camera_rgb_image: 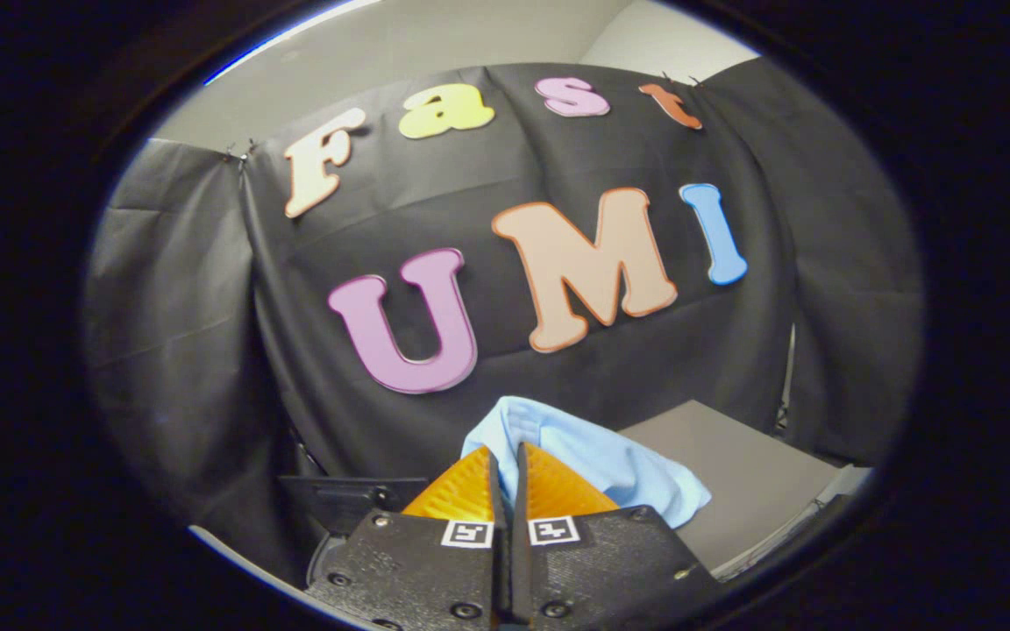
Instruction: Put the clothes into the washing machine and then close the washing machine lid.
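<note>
Item: light-blue garment (597,460), bunched, pinched between fingers (549,486), rest draped ahead and to right, lifted above grey desk (733,456).
Gripper (505,478): fingers nearly closed, thin gap only, cloth clamped betw. both.
Surroundings: dark panel (347,499) low on left, poss. part of washing machine — can't tell. Black cloth wall behind.
Risk (est.): grip catches small fold only; loose hanging cloth could slip out or snag on machine rim, leaving part outside and blocking lid.

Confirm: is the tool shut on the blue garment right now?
Shut on it. The tool has its fingers nearly together, and the light blue garment bunches out from between them, lifted above the grey surface.
</note>
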A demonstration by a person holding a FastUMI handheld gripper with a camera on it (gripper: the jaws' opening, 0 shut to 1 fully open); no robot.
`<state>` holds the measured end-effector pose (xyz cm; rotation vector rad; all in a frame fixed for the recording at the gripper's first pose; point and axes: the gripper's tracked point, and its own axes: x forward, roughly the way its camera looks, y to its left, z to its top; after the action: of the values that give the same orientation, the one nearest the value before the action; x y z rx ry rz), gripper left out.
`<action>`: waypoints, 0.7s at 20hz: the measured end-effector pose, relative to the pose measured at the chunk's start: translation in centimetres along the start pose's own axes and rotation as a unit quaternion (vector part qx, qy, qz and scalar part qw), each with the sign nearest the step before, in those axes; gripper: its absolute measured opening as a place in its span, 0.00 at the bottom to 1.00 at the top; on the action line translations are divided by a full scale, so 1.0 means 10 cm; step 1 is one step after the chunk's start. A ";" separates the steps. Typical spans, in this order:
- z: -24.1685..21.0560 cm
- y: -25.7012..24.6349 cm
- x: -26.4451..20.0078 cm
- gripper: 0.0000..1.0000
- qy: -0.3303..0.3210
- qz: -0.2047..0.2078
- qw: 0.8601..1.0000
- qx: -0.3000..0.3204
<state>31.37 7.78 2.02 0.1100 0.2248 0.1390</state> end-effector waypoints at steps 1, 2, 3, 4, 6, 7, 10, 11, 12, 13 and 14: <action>0.02 0.13 0.01 0.01 -0.012 0.010 1.000 0.013; -0.01 0.27 0.02 0.01 -0.017 0.022 0.999 0.023; -0.02 0.39 0.04 0.00 -0.026 0.030 0.999 0.029; -0.02 0.48 0.05 0.00 -0.029 0.034 0.998 0.033; -0.07 0.74 0.10 0.01 -0.040 0.049 0.997 0.044; -0.12 0.86 0.11 0.00 -0.041 0.052 0.997 0.039; -0.31 1.24 0.13 0.01 -0.046 0.067 0.997 0.012; -0.38 1.39 0.14 0.01 -0.051 0.076 0.996 0.009; -0.47 1.53 0.14 0.01 -0.053 0.084 0.995 0.007; -0.56 1.67 0.14 0.01 -0.054 0.094 0.994 0.006; -0.66 1.83 0.13 0.01 -0.054 0.106 0.993 0.006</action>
<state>28.87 26.64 -2.35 0.1537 0.1051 0.3417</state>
